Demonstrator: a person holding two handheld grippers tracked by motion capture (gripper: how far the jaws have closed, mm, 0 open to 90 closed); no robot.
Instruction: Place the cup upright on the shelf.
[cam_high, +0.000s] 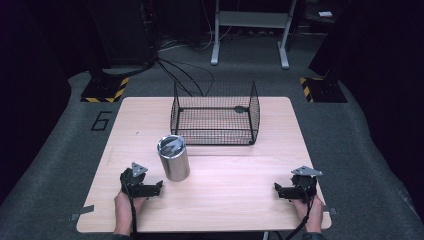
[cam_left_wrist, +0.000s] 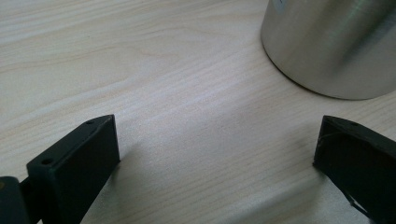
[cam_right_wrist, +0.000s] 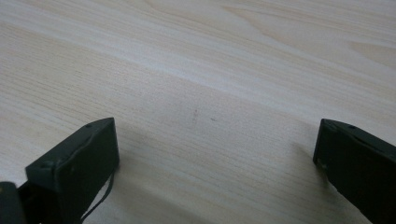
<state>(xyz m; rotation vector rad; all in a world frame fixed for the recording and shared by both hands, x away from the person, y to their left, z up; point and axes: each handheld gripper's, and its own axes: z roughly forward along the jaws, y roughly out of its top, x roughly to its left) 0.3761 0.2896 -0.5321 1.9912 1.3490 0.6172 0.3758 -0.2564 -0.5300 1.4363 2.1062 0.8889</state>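
The left gripper (cam_left_wrist: 217, 158) hovers over pale wood table (cam_left_wrist: 140, 70) (jaws spread wide), steel canister (cam_left_wrist: 331, 46) just ahead.

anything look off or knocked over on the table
Nothing stands out. The steel canister stands upright beside the left hand-held gripper, the wire basket sits squarely at the far side, and the right hand-held gripper rests open on bare wood.

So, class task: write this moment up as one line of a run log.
left gripper: open, empty, beside steel canister | right gripper: open, empty, resting on table | canister: upright, untouched | wire basket: empty, far side
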